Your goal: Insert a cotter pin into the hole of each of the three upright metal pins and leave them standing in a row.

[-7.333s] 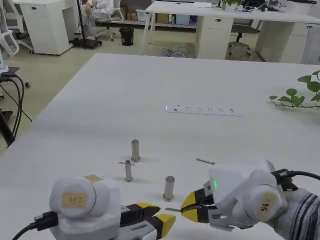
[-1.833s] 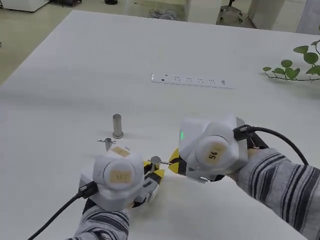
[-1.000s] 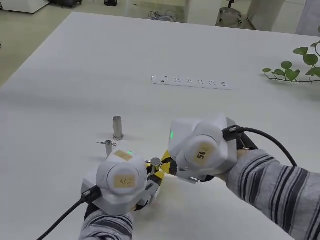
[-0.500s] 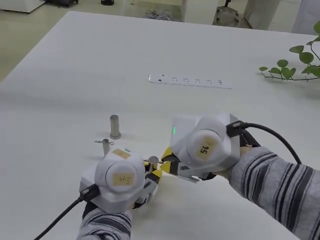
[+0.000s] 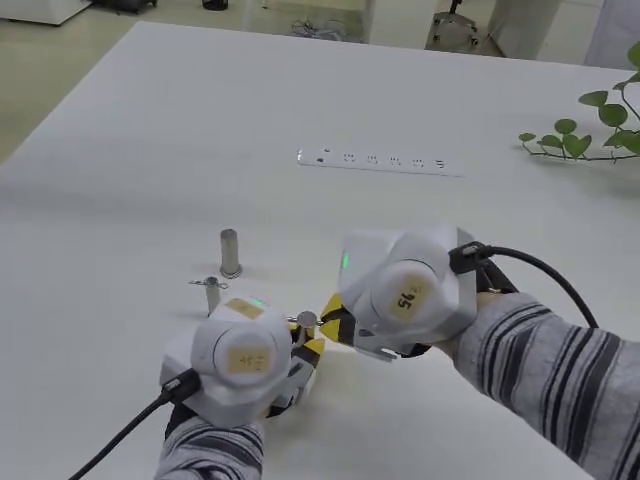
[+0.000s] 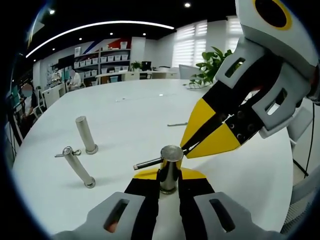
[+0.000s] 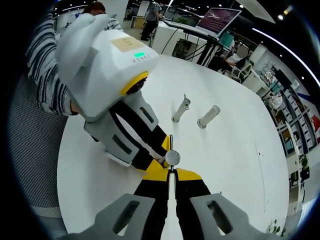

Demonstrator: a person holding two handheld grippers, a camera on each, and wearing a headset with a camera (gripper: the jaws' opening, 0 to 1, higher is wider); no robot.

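My left gripper (image 6: 170, 177) is shut on the nearest metal pin (image 6: 170, 165), holding it upright on the white table (image 5: 150, 130). A cotter pin (image 6: 148, 163) passes through the hole near its top and sticks out to the left. My right gripper (image 7: 170, 176) is shut on that cotter pin (image 7: 170, 144) just behind the pin's head (image 7: 173, 158). In the head view both grippers meet at this pin (image 5: 307, 322). A second pin (image 5: 211, 294) stands with a cotter pin through it. The third pin (image 5: 230, 252) stands bare behind it.
A white power strip (image 5: 380, 160) lies across the table's middle. A leafy plant (image 5: 590, 130) reaches in at the far right. A spare cotter pin (image 6: 177, 124) lies on the table beyond the grippers. People and desks stand in the background.
Earlier the near pin stood free and my right gripper held the cotter pin beside it. Now my left gripper holds that pin and the cotter pin is through its hole. Little has moved in the last second.
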